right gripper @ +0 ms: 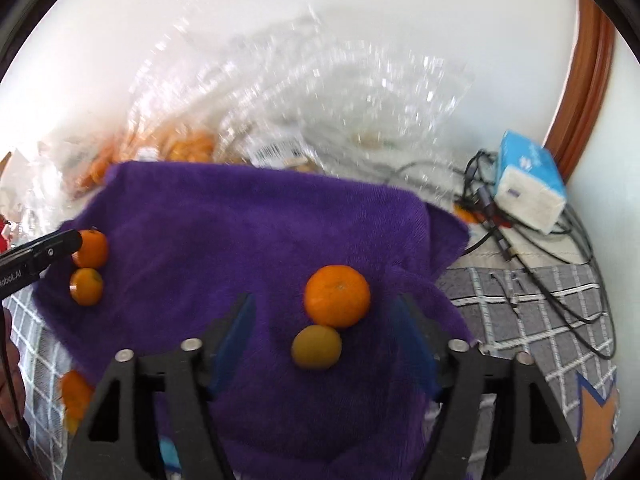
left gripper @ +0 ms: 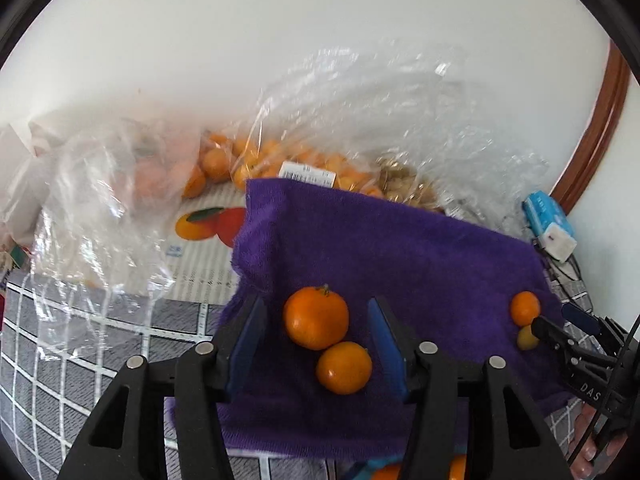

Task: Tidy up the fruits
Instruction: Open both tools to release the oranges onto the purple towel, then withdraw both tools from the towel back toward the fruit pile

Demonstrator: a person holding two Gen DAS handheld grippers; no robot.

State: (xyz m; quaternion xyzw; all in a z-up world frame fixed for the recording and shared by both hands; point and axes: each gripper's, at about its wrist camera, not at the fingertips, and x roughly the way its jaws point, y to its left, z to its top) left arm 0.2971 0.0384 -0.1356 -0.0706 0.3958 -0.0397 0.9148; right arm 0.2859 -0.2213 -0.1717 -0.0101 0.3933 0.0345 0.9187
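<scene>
A purple towel (left gripper: pixel 400 248) (right gripper: pixel 248 220) lies spread on a grey checked cloth. In the left wrist view two oranges, a larger orange (left gripper: pixel 316 317) and a smaller orange (left gripper: pixel 344 367), rest on it between the blue pads of my left gripper (left gripper: pixel 317 338), which is open and touches neither. In the right wrist view my right gripper (right gripper: pixel 326 332) is open around an orange fruit (right gripper: pixel 337 295) and a yellower fruit (right gripper: pixel 316 346), with its pads apart from both. Each gripper's tip shows at the edge of the other view, beside its own pair.
Clear plastic bags (left gripper: pixel 360 120) (right gripper: pixel 320 100) holding several oranges stand behind the towel against a white wall. A blue tissue pack (right gripper: pixel 528 184) and tangled cables (right gripper: pixel 520 240) lie at the right. More oranges (right gripper: pixel 76 396) lie off the towel's near left edge.
</scene>
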